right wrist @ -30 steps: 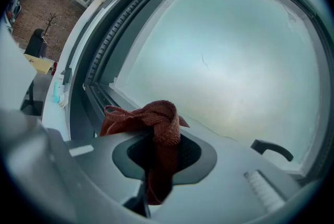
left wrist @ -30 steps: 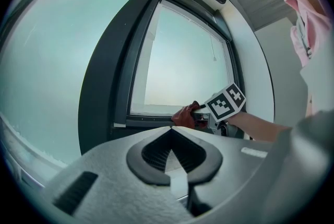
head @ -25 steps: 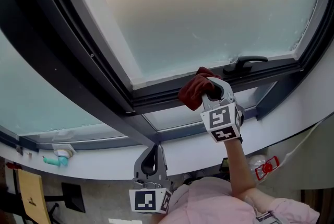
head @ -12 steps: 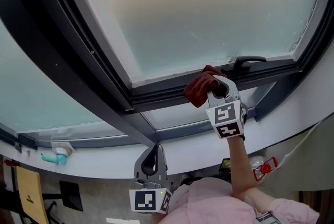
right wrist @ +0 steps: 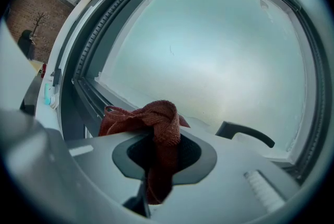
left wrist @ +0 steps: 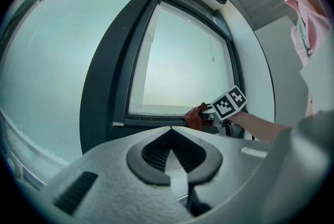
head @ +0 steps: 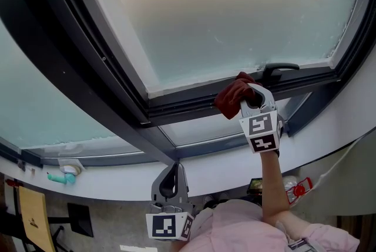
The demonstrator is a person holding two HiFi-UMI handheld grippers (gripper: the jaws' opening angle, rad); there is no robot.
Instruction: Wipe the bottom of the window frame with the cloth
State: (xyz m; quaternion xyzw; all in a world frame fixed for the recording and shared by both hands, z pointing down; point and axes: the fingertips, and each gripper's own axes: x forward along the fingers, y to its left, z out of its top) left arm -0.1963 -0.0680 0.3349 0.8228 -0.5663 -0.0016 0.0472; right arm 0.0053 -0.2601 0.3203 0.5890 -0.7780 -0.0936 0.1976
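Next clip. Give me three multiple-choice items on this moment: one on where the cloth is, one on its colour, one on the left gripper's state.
1. Where is the cloth?
A. at the bottom rail, left of the handle
B. in a bucket
C. draped over the handle

2. What colour is the cloth?
A. blue
B. white
C. dark red

3. What state is the left gripper in?
A. open
B. shut, empty
C. shut on the cloth

Answers:
1 A: the head view shows the right gripper holding it against the rail beside the handle.
2 C: it is dark red in all three views.
3 B: the left gripper view shows the jaws together with nothing between them.
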